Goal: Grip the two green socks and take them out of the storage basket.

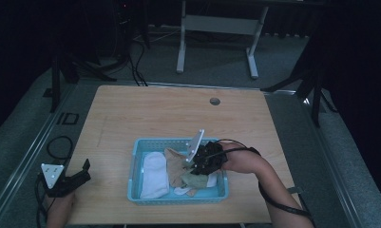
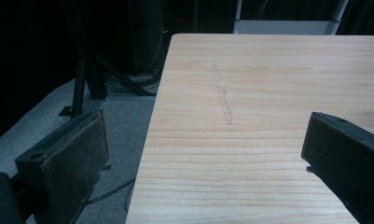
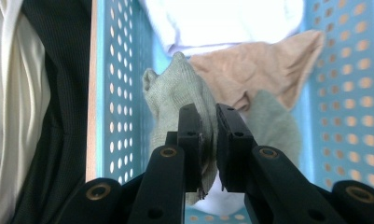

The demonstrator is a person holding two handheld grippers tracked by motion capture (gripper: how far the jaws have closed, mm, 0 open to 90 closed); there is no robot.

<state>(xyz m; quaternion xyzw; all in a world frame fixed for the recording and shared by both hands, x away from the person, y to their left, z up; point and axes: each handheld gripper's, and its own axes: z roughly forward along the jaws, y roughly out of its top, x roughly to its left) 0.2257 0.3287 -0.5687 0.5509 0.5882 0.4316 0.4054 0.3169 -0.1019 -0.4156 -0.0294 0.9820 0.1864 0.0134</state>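
My right gripper [image 3: 208, 135] has its fingers clenched on a sage-green knitted sock [image 3: 175, 93], low in the centre of the right gripper view, above the perforated light-blue plastic basket [image 1: 136, 164]. In the high view the basket sits lower centre on the pale wooden tabletop [image 1: 145, 109], holding white and tan cloths. My left gripper [image 1: 76, 178], lower left, has its 2 fingers released.

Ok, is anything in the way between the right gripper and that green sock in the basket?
No. The right gripper is already shut on the green sock, above the blue basket. The beige cloth and white cloth lie beside it, not between.
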